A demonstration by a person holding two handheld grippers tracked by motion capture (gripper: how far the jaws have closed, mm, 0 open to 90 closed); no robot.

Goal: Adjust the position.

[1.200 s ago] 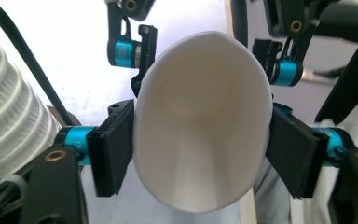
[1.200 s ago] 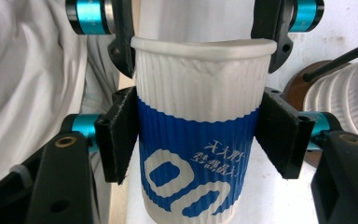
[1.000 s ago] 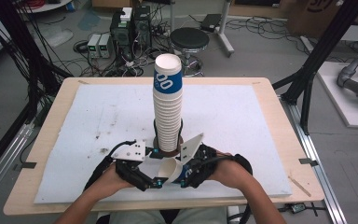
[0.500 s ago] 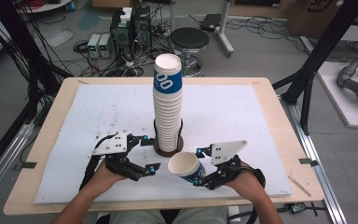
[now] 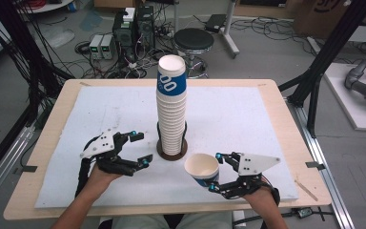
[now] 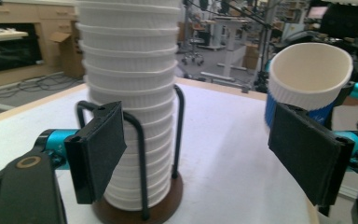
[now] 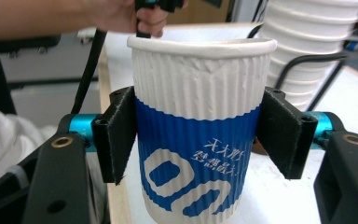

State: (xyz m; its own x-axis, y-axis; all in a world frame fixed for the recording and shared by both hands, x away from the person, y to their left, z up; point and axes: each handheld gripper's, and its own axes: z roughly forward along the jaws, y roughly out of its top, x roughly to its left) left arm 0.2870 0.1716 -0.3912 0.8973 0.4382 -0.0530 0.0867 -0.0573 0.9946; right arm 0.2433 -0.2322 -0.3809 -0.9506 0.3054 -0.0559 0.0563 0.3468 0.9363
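Your right gripper [image 5: 213, 173] held the paper cup [image 5: 202, 169] upright between its pads, right of the cup stack [image 5: 171, 112]; your left gripper [image 5: 139, 148] stood wide, empty.

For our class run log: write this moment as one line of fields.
left gripper: open, beside cup stack | right gripper: fingers gripping single paper cup, upright, apart from stack | holder base: on table

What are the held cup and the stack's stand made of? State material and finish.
Held cup: likely paper, matte, with a ribbed wall, rolled rim and printed blue band. Stand: probably thin black metal rods, slightly glossy, on a round dark-brown base, perhaps wood.
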